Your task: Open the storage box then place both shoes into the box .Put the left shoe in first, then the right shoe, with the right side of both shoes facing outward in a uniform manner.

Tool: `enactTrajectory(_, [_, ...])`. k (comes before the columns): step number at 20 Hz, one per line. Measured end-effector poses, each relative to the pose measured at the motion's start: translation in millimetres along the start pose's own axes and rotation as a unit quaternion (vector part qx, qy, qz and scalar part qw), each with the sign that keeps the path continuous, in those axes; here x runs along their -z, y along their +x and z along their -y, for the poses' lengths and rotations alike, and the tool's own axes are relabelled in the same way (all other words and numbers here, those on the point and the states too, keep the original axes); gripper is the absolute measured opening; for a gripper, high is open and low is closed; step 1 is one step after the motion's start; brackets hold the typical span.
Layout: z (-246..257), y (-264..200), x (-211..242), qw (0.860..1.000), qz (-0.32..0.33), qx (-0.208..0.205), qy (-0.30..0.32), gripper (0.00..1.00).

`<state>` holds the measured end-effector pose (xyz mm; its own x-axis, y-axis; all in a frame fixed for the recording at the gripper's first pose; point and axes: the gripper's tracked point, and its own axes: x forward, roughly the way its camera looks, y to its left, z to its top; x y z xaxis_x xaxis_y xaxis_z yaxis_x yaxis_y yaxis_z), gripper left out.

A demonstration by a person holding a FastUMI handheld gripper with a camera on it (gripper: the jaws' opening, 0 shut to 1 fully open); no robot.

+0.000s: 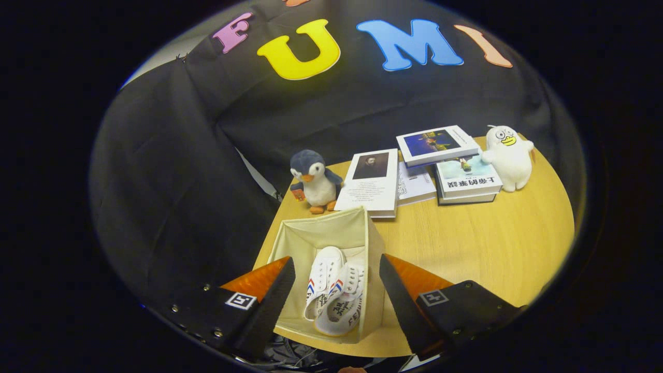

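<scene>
With the fingers [279,298] spread wide and gripping nothing, gripper [336,290] hovering over the storage box [311,233], one finger to each side of it. Box open-topped, cream fabric, standing near the table [492,248] edge closest to the gripper. Both white shoes [334,295] inside, lying side by side and touching, toes pointing away from the gripper, red and blue stripes visible on the sides. Left shoe [322,280] nearer the box's left wall, right shoe [346,305] beside it toward the right wall. Beyond the box, on the wooden tabletop: plush penguin [315,181] just past its far corner, several books [370,181] in a loose pile next to it, white plush duck [508,155] at the far end, leaning against the stacked books.
</scene>
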<state>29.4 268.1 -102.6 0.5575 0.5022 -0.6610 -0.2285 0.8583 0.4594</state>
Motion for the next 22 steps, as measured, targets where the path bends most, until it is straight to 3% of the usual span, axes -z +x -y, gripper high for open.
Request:
enactTrajectory(5, [45, -59, -27, 0.996, 0.07, 0.035, -0.041, 0.98])
enactTrajectory(12, [107, -144, -61, 0.977, 0.164, 0.097, -0.095, 0.98])
enactTrajectory(18, [153, -200, -70, 0.957, 0.23, 0.144, -0.107, 0.98])
enactTrajectory(22, [163, -211, -66, 0.951, 0.259, 0.143, -0.084, 0.98])
